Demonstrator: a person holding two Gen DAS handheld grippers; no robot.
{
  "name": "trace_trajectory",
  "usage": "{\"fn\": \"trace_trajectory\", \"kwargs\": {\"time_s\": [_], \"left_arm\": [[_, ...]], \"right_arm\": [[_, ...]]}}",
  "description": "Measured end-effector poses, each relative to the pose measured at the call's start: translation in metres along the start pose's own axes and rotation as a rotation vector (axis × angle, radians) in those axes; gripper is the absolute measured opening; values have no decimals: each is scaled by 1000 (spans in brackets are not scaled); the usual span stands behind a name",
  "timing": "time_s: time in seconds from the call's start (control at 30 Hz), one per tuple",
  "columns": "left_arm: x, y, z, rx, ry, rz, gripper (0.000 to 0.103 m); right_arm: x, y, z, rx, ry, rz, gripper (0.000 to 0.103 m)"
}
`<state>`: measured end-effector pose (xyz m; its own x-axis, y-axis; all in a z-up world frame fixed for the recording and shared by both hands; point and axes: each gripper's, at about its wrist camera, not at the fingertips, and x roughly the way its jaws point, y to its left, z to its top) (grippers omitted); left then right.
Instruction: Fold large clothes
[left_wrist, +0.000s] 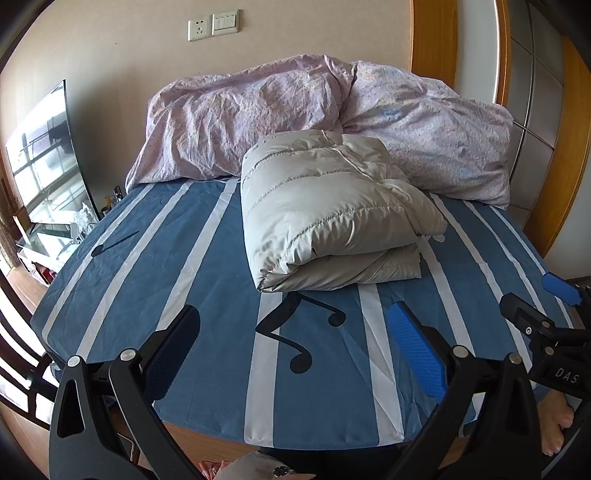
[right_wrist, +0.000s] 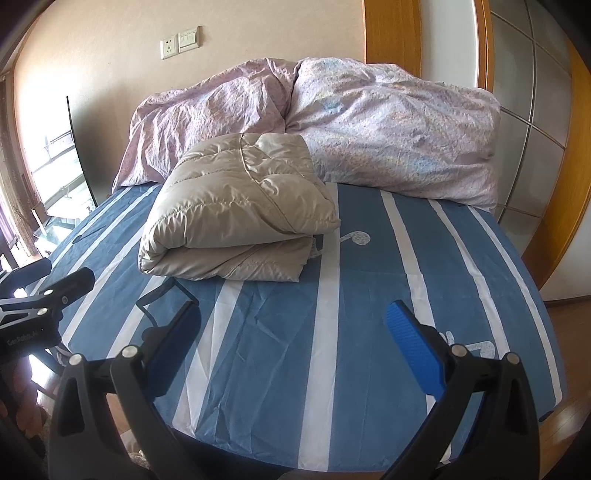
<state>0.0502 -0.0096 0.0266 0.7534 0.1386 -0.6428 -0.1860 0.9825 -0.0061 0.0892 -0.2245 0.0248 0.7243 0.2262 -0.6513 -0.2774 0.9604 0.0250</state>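
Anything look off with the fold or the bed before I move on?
Nothing looks damaged. The folded jacket sits skewed to the stripes of the bed sheet, its upper layer overhanging the lower one. A crumpled quilt is heaped behind it. Both the left gripper and right gripper are open and empty.

Black fingers (left_wrist: 177, 347) with blue ribbed pads (right_wrist: 413, 347) and silver screws (left_wrist: 460, 350).

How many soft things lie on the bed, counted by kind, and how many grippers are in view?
Folded beige down jacket: 1
Pink crumpled duvet: 1
Grippers, both open: 2, the left gripper and the right gripper
Total: 4
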Motion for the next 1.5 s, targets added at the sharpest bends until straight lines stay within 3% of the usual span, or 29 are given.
{"fn": "trace_trajectory", "kwargs": {"time_s": [1.5], "left_arm": [[3,0,-1,2,2,1,102]], "right_arm": [[3,-5,1,-7,7,5,101]]}}
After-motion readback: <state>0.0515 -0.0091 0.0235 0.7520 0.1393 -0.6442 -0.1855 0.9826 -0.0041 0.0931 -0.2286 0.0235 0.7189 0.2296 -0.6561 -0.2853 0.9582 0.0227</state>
